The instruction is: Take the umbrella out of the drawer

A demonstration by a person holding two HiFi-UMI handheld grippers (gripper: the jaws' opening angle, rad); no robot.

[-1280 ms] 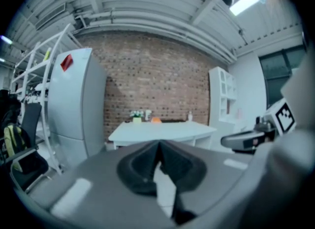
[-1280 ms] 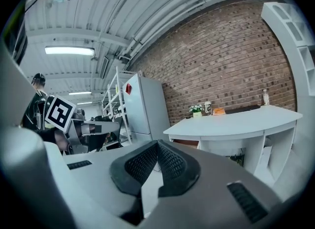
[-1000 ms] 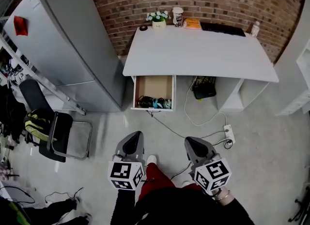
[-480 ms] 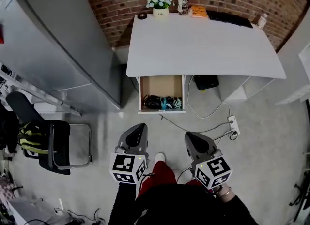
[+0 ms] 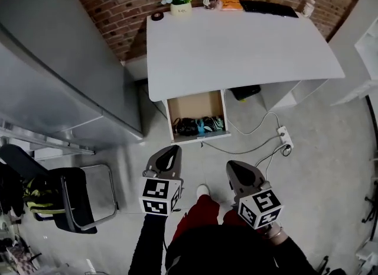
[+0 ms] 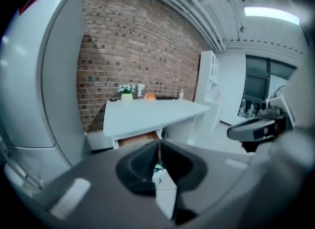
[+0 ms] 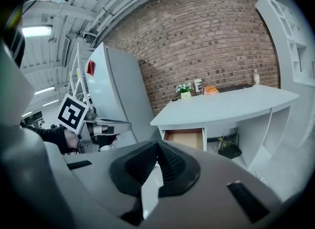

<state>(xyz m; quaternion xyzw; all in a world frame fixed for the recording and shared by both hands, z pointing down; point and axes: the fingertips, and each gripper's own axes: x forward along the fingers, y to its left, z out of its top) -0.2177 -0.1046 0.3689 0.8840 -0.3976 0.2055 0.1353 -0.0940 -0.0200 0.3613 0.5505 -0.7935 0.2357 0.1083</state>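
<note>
The white desk [image 5: 236, 49] has an open drawer [image 5: 195, 105] under its left side. At the drawer's front lie a black folded umbrella [image 5: 185, 127] and teal and dark items [image 5: 208, 124]. My left gripper [image 5: 168, 153] and right gripper [image 5: 236, 168] hover over the floor, short of the drawer, both shut and holding nothing. In the left gripper view the left gripper [image 6: 158, 145] points at the desk [image 6: 147, 114]. In the right gripper view the right gripper [image 7: 157, 145] points below the drawer [image 7: 186, 137], with the left gripper [image 7: 106, 127] showing at its left.
A tall grey fridge [image 5: 53, 73] stands left of the desk. A black chair [image 5: 74, 200] with a yellow-green bag is at the lower left. A cable and power strip [image 5: 284, 138] lie on the floor on the right. A flowerpot [image 5: 179, 0] and keyboard [image 5: 269, 9] sit at the desk's back.
The desk and drawer have come nearer in the head view. Both grippers have moved forward toward the drawer, staying shut.
</note>
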